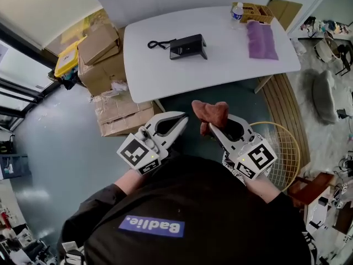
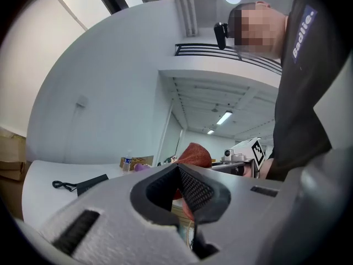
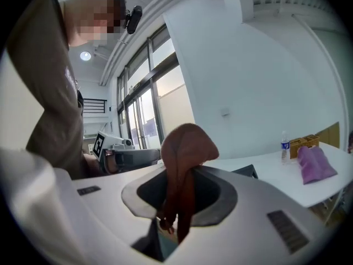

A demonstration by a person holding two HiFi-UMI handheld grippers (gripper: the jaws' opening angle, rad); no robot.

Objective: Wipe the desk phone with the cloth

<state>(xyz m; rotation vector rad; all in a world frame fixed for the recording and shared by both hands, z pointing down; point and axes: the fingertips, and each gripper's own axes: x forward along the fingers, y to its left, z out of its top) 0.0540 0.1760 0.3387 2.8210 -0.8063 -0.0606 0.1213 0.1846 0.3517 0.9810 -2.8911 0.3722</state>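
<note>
The black desk phone (image 1: 188, 46) sits on the white table (image 1: 220, 65), its cord (image 1: 159, 44) curled to its left. Both grippers are held close to the person's body, well short of the table's near edge. My right gripper (image 1: 209, 127) is shut on a rust-brown cloth (image 1: 210, 112), which bunches above the jaw tips and hangs down between them (image 3: 185, 148). My left gripper (image 1: 182, 117) is beside it, shut with nothing between its pads (image 2: 193, 189). In the left gripper view the phone (image 2: 91, 183) lies far off to the left, and the cloth (image 2: 194, 153) shows just past the jaw tips.
On the table's far right lie a purple cloth (image 1: 261, 40), a wooden box (image 1: 255, 11) and a water bottle (image 1: 237, 11). Cardboard boxes (image 1: 105, 65) are stacked left of the table. A round wire basket (image 1: 284, 148) stands on the floor to the right.
</note>
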